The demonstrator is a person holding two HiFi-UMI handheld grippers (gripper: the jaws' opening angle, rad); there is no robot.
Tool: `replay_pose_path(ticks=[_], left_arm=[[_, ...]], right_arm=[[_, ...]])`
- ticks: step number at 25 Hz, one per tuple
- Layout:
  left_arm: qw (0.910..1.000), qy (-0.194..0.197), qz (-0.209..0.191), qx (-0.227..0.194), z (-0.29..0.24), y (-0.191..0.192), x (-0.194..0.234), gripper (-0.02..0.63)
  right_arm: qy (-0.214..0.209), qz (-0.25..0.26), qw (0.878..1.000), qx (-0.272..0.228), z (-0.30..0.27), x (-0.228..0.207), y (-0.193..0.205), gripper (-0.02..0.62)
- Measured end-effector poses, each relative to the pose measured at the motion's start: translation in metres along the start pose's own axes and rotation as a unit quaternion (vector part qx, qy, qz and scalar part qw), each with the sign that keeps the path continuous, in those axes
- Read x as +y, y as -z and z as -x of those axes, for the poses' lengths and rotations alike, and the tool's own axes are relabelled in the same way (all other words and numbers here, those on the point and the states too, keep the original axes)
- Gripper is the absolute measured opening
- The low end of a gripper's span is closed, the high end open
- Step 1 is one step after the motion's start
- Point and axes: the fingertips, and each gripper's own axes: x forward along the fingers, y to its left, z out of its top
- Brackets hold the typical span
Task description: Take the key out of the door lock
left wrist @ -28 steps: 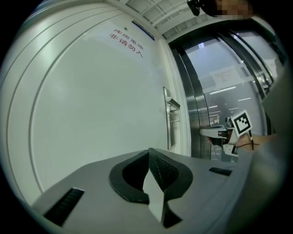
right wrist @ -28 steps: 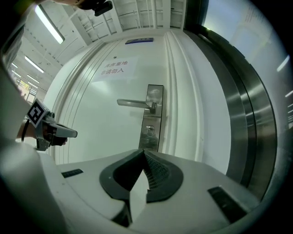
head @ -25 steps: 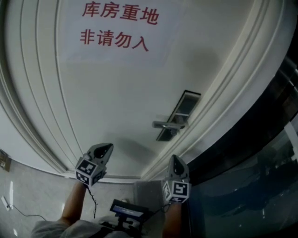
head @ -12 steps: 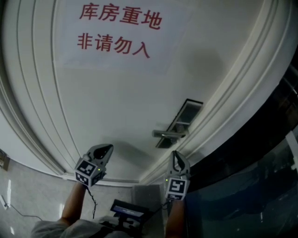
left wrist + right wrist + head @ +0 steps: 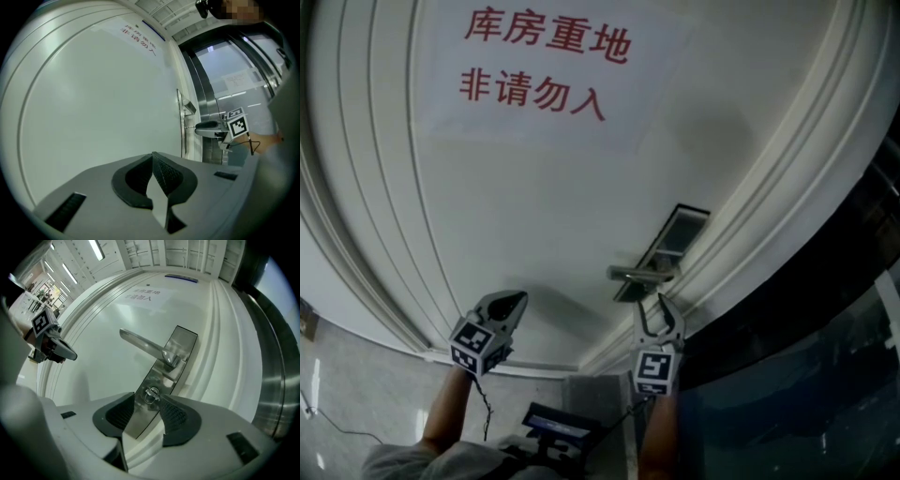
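Right gripper [image 5: 659, 317] jaws just opened wide, pads bare; key [image 5: 151, 394] in door lock [image 5: 161, 376] just beyond tips. Left gripper [image 5: 153, 157] closed, empty.

We log an office-building corridor outside a storeroom: white panelled door [image 5: 534, 216] with red-lettered paper notice [image 5: 544, 66], steel-framed glass partition [image 5: 787, 403], strip lights [image 5: 98, 248] in a gridded ceiling [image 5: 154, 249].

The white panelled door [image 5: 534, 216] carries a pale paper sign [image 5: 544, 66] printed with red characters. The brushed silver lock plate [image 5: 164, 364] holds a small key [image 5: 151, 393], seemingly silver too. The light grey left claw [image 5: 152, 157] and right claw [image 5: 147, 401] have black ribbed pads [image 5: 176, 416]; the right's marker cube [image 5: 656, 372] shows black-and-white squares.
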Motion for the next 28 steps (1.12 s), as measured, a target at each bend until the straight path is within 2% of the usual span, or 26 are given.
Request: replay_pose_path(ticks=[7,12,14,19,25,28], left_arm=[[0.9999,-0.011,0.002,-0.003,0.004,-0.001,0.006,0.008],[0.9998,-0.016,0.006,-0.007,0.004,-0.002,0.008,0.008],[0.9998,-0.018,0.008,-0.008,0.004,-0.002,0.008,0.008],[0.9997,-0.021,0.012,-0.009,0.003,-0.001,0.010,0.008],[0.9996,-0.025,0.013,-0.009,0.002,0.000,0.010,0.008],[0.9996,-0.026,0.013,-0.008,0.001,0.000,0.010,0.008]], right_arm=[[0.017,0.023,1.000,0.010,-0.009,-0.008,-0.007,0.183],[0.013,0.042,0.999,0.010,-0.015,-0.007,-0.007,0.181],[0.014,0.057,0.998,0.014,-0.016,-0.008,-0.005,0.150],[0.005,0.084,0.996,0.016,-0.017,-0.007,-0.004,0.117],[0.005,0.090,0.996,0.011,-0.018,-0.006,-0.003,0.102],[0.004,0.110,0.994,0.015,-0.019,-0.006,-0.004,0.097]])
